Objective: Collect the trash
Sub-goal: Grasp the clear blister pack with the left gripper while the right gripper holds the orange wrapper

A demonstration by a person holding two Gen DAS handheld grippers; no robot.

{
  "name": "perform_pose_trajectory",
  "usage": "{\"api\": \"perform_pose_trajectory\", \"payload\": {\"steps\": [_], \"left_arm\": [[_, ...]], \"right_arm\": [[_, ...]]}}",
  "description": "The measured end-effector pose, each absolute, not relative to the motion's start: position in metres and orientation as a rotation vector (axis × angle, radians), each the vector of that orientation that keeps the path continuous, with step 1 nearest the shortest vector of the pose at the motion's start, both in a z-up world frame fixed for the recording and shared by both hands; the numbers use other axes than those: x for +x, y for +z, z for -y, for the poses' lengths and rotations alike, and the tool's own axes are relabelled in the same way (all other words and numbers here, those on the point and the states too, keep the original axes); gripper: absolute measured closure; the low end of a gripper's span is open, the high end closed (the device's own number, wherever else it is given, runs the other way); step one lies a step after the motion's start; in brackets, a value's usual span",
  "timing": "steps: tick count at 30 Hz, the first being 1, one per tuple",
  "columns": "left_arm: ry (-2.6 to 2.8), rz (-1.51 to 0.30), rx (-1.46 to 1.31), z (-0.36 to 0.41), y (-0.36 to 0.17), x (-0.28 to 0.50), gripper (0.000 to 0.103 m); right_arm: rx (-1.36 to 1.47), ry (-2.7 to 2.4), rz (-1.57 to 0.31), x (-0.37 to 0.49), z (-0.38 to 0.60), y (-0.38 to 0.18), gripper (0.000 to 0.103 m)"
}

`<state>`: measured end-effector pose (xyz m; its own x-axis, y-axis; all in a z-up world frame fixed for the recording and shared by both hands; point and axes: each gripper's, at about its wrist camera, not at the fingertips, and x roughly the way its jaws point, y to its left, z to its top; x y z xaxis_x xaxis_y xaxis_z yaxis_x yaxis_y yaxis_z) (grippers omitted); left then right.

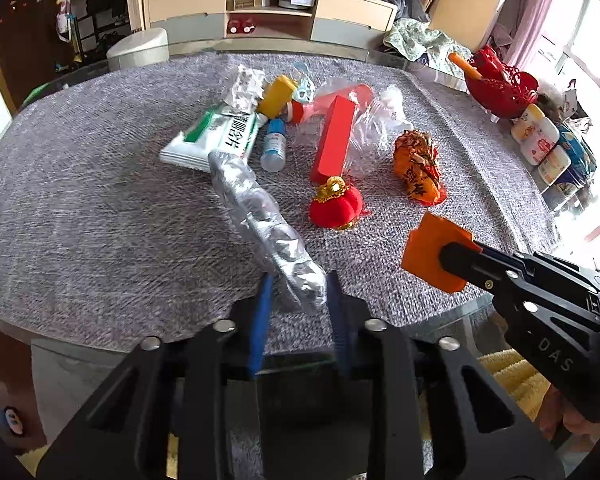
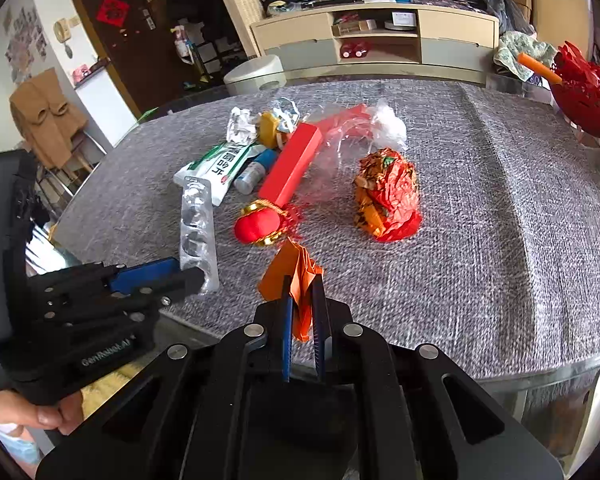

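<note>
Here "DAS" on right tongs (image 1: 436,258), "GenRobot.AI" on left tongs (image 2: 204,280)

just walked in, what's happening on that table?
A person is clearing trash off a grey-clothed table with a handheld gripper in each hand. The left gripper has the near end of a clear plastic blister strip between its fingers. The right gripper is shut on a piece of orange paper. A red box, a small red lantern, a crumpled orange wrapper and other litter remain on the cloth.
</note>
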<state>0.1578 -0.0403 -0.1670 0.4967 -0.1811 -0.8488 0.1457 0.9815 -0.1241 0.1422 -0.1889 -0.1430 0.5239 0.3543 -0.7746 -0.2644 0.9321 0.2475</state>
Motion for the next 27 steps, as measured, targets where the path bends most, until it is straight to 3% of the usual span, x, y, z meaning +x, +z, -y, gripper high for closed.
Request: {"api": "perform_pose_trajectory", "payload": {"steps": [6,8,13,15,17,19,27], "left_arm": [[-0.181,-1.044,-0.065,0.032,-0.169,0.157,0.077],[-0.189,-1.049,-0.090,0.031,-0.170,0.159,0.064],[-0.237,-1.094,-0.122,0.037,-0.187,0.165,0.056],[-0.220,-1.075,-0.078,0.047,-0.188,0.165,0.057],[-0.204,-1.064,-0.064,0.049,-0.188,0.169,0.068],[-0.204,-1.059,-0.069,0.048,-0.188,0.172,0.071],[-0.214,-1.042,-0.037,0.052,-0.187,0.167,0.077]], "right_arm": [[0.113,0.375,-0.939,0.134,0.188,-0.139,0.093],[0.117,0.369,-0.934,0.133,0.188,-0.137,0.093],[0.121,0.353,-0.941,0.136,0.192,-0.139,0.093],[0.126,0.348,-0.945,0.137,0.192,-0.140,0.093],[0.129,0.339,-0.945,0.139,0.196,-0.141,0.093],[0.131,0.333,-0.947,0.141,0.197,-0.142,0.093],[0.129,0.334,-0.949,0.140,0.199,-0.146,0.093]]}}
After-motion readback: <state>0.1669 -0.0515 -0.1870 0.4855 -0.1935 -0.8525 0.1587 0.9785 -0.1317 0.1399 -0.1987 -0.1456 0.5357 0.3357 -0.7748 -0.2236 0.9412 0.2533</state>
